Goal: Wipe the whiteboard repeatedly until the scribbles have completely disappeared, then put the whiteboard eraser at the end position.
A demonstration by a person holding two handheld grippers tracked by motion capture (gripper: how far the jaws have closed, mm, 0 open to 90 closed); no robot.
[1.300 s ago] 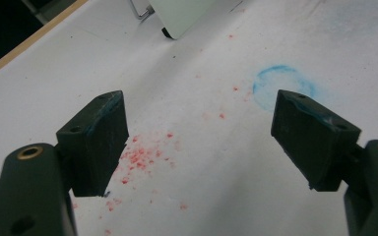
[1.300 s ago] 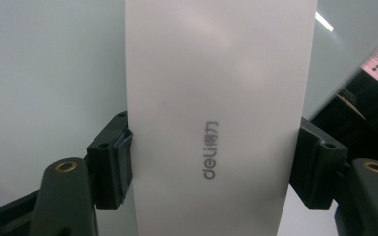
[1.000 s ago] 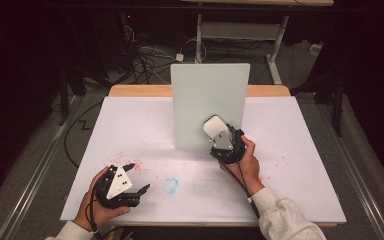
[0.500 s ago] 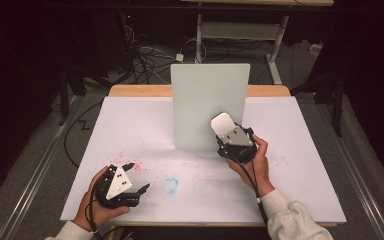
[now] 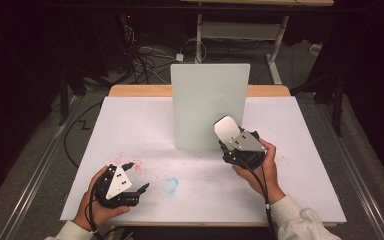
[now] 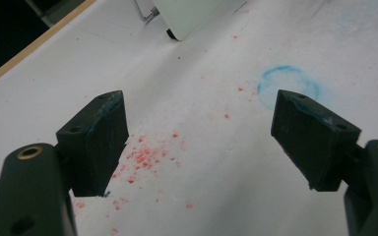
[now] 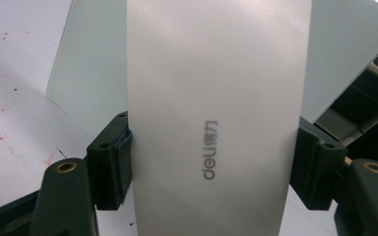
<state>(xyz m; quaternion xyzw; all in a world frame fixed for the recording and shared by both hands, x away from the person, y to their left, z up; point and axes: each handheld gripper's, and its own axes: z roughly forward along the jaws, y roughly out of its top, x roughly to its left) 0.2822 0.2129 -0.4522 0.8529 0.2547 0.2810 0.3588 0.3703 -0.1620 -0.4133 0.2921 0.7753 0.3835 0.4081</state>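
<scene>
A pale upright whiteboard (image 5: 207, 100) stands at the middle of the white table (image 5: 310, 125). My right gripper (image 5: 228, 141) is shut on a white eraser (image 5: 226, 129), held just in front of the board's lower right part. In the right gripper view the eraser (image 7: 211, 98), printed "deli", is clamped between both pads (image 7: 115, 157), with the board (image 7: 88, 73) right behind it. My left gripper (image 5: 139, 176) rests at the front left, open, with nothing between its jaws. Its view looks over the table toward the board's foot (image 6: 192, 14).
A faint blue ring mark (image 5: 170, 185) lies on the table ahead of the left gripper (image 6: 199, 132), and red specks (image 5: 130, 167) are scattered by it. The wooden back edge (image 5: 140, 90) shows behind the board. Cables and a metal frame stand on the dark floor beyond.
The right gripper has carried the eraser to the right and a little up along the front of the board. The left gripper has stayed put.
</scene>
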